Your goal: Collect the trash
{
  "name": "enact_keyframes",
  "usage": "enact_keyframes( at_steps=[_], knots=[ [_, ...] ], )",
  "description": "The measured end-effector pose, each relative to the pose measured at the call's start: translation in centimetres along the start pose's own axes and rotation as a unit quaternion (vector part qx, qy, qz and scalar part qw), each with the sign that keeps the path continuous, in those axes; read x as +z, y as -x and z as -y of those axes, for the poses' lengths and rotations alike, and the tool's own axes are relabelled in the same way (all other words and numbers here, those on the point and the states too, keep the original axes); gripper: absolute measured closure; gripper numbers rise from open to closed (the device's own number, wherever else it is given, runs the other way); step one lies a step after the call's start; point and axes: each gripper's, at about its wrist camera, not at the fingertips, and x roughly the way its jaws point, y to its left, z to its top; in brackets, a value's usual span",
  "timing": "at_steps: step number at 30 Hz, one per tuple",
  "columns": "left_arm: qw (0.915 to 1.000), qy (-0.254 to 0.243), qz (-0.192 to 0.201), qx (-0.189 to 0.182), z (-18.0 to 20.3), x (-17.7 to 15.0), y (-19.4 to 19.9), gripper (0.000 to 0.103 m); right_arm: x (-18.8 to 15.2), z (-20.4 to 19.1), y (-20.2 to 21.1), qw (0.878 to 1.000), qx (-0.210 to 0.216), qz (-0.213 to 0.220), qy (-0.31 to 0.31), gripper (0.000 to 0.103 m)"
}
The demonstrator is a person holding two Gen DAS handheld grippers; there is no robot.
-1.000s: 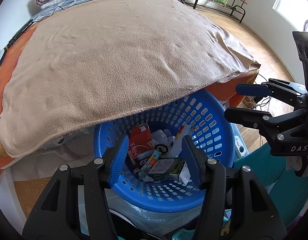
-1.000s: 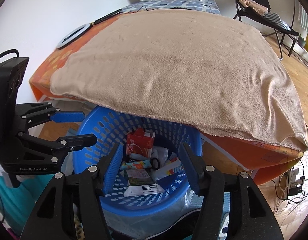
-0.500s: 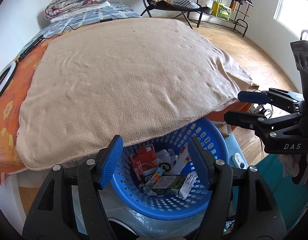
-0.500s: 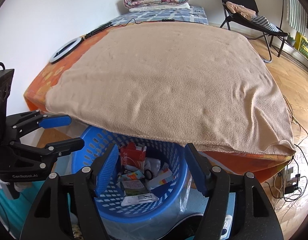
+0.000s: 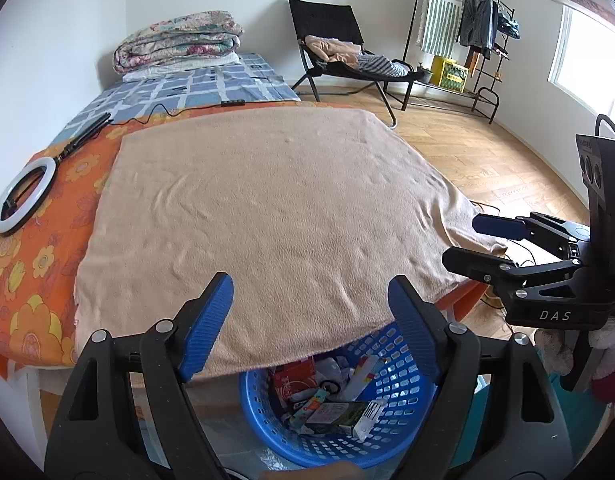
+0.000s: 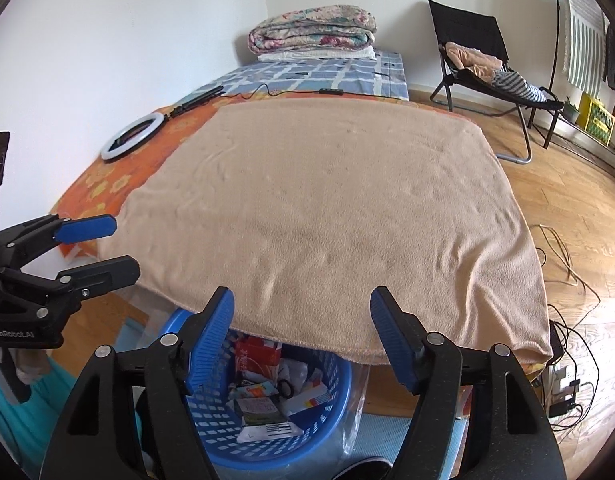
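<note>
Nearest, at six o'clock in both wrist views, the left claw and the right claw are spreading wider, with nothing between their blue pads. Just beyond and below them, the blue basket sits on the floor against the bed's near edge, partly under the overhanging tan blanket. The trash lies inside it: a red carton, flattened printed boxes, wrappers and white crumpled paper, loosely heaped. It looks light, thin and easily crushed; glossy wrappers may slip, so any stray piece is best pinched at a stiff folded edge or carton corner. Toward twelve o'clock the blanket shows no litter; a ring light rests at ten o'clock.
</note>
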Motion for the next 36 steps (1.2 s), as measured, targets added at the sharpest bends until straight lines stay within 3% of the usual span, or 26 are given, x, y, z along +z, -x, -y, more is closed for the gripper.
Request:
enact_keyframes(
  at_steps=[9,16,19,36],
  knots=[
    [0.9995,0.016,0.025,0.011,-1.7,3.1,-0.5,0.016,3.2,0.3,-0.5,0.999,0.007,0.038,0.001,0.025],
    [0.9989,0.038,0.019,0.022,-3.1,3.5,-1.9,0.014,3.9,0.2,-2.7,0.999,0.021,0.032,-0.006,0.025],
    [0.9983,0.043,0.022,0.031,-3.5,3.4,-2.4,0.005,4.0,0.4,-3.4,0.999,0.021,0.029,-0.01,0.025],
    [0.9973,0.064,-0.005,0.036,-4.3,2.8,-4.1,0.004,4.3,0.8,-5.3,0.999,0.018,0.019,-0.03,0.024]
  ],
)
